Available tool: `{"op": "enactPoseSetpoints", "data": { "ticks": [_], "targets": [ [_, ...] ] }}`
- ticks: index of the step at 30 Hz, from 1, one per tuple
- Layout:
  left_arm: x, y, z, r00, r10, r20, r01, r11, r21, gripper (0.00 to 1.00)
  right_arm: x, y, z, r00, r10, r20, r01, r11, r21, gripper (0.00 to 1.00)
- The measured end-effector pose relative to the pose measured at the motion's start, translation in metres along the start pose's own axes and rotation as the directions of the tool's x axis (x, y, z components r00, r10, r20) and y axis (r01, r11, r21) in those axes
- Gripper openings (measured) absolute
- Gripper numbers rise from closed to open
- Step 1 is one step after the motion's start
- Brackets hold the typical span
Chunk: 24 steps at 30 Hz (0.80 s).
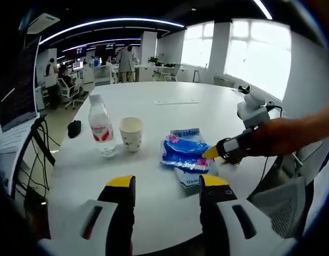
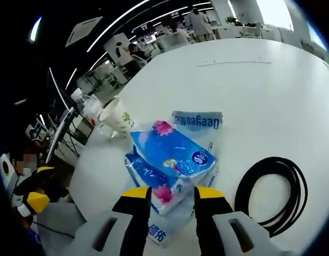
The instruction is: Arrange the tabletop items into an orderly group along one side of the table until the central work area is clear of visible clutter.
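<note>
Open-plan office, round white worktop (image 1: 169,101). Blue tissue packs (image 2: 172,154) near its edge, right hand-held gripper (image 2: 169,193) open at them; coiled black cable (image 2: 273,192) beside. Water bottle (image 1: 102,128), paper cup (image 1: 131,134) to their left. Left hand-held gripper (image 1: 167,182) open, empty

Two hand-held grippers are seen, each built of a pale grey body with dark slots, black jaws and yellow-capped tips: the left gripper (image 1: 167,184) and the right gripper (image 2: 172,194). A bare forearm is seen behind the latter.
</note>
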<state>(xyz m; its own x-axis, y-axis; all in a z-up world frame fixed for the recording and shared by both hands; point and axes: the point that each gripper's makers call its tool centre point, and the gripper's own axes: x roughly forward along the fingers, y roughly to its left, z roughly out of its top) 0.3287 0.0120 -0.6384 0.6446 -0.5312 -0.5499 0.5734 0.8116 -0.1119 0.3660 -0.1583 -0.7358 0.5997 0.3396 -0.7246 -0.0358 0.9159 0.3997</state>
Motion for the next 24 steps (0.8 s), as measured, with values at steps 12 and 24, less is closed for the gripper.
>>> {"op": "enactPoseSetpoints", "data": {
  "ticks": [12, 24],
  "targets": [
    [0.0, 0.004, 0.0, 1.0, 0.016, 0.0, -0.016, 1.0, -0.017, 0.45, 0.002, -0.013, -0.007, 1.0, -0.02, -0.022, 0.021, 0.998, 0.062, 0.11],
    [0.001, -0.002, 0.0, 1.0, 0.015, -0.008, -0.015, 1.0, -0.021, 0.45, -0.011, -0.021, -0.006, 1.0, -0.01, 0.016, 0.009, 0.996, 0.086, 0.01]
  ]
}}
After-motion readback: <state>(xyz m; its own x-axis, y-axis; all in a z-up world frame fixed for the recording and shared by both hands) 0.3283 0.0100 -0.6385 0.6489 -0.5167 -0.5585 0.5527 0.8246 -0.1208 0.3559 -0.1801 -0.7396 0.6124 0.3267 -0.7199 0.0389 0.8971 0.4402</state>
